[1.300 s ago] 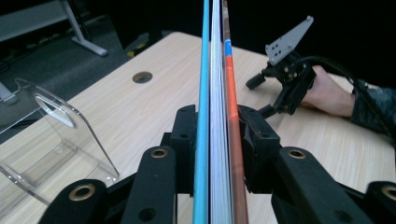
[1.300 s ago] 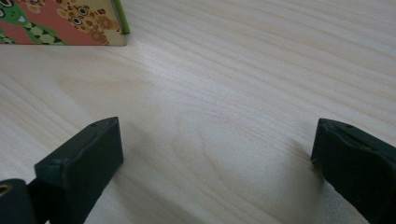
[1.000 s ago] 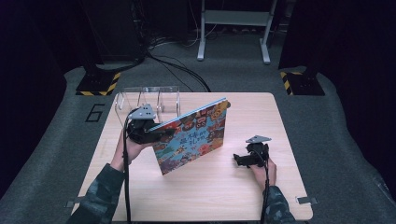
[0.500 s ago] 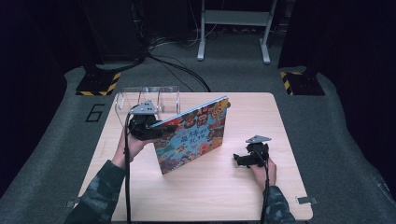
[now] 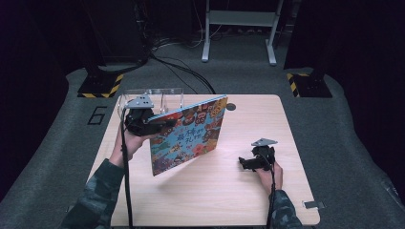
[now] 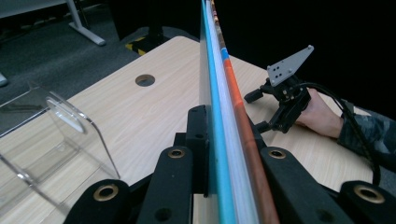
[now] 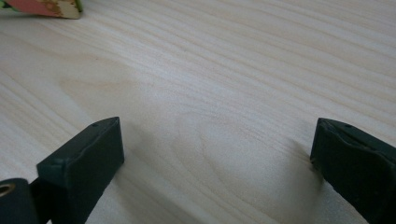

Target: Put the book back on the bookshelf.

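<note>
A colourful picture book (image 5: 191,133) is held tilted above the wooden table (image 5: 215,200), left of its centre. My left gripper (image 5: 160,125) is shut on the book's left edge. In the left gripper view the book's (image 6: 219,116) edge runs up between the jaws of that gripper (image 6: 226,123), pressed by both pads. My right gripper (image 5: 246,163) rests low on the table at the right, jaws pointing left; it also appears in the left gripper view (image 6: 257,111). Seen in its own view, the right gripper (image 7: 215,149) is open over bare wood, with a corner of the book (image 7: 46,7) at the top left.
A clear acrylic stand (image 5: 165,95) sits at the table's back left, just behind the book, and again to the left in the left gripper view (image 6: 56,135). A round hole (image 5: 230,106) marks the tabletop near its back edge. Dark floor with cables surrounds the table.
My left gripper has risen a little, bringing the book up with it. The right gripper has stayed where it was.
</note>
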`<state>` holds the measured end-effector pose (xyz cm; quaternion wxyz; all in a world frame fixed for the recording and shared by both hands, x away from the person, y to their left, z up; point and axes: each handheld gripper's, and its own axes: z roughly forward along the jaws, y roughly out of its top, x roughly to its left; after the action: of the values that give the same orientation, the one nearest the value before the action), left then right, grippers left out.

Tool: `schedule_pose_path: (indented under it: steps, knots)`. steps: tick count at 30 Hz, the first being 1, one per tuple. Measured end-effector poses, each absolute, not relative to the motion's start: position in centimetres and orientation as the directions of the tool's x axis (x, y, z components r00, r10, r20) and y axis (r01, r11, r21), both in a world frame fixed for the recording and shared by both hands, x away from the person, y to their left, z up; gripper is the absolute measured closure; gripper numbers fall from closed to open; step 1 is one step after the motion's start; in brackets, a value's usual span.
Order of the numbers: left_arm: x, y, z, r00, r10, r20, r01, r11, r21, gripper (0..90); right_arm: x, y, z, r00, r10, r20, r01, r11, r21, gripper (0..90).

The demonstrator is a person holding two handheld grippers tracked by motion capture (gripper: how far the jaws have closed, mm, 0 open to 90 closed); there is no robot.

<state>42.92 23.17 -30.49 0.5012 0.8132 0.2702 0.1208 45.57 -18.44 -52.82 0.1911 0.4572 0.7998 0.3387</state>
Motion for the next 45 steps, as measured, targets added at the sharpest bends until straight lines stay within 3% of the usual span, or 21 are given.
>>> schedule_pose_path:
  steps: [22, 45]
  knots:
    - [41.4, 27.5, -26.9, 0.774, 0.632, -0.036, 0.276, -0.285, 0.918, 80.7, 45.6, -18.4, -52.8, -0.508, 0.862, 0.003, 0.601, 0.352, 0.718, 2.2]
    - [39.4, 34.4, -24.5, 0.651, 0.759, 0.008, 0.272, -0.243, 0.931, 80.6, 45.6, -18.5, -52.8, -0.507, 0.862, 0.000, 0.601, 0.353, 0.717, 2.6]
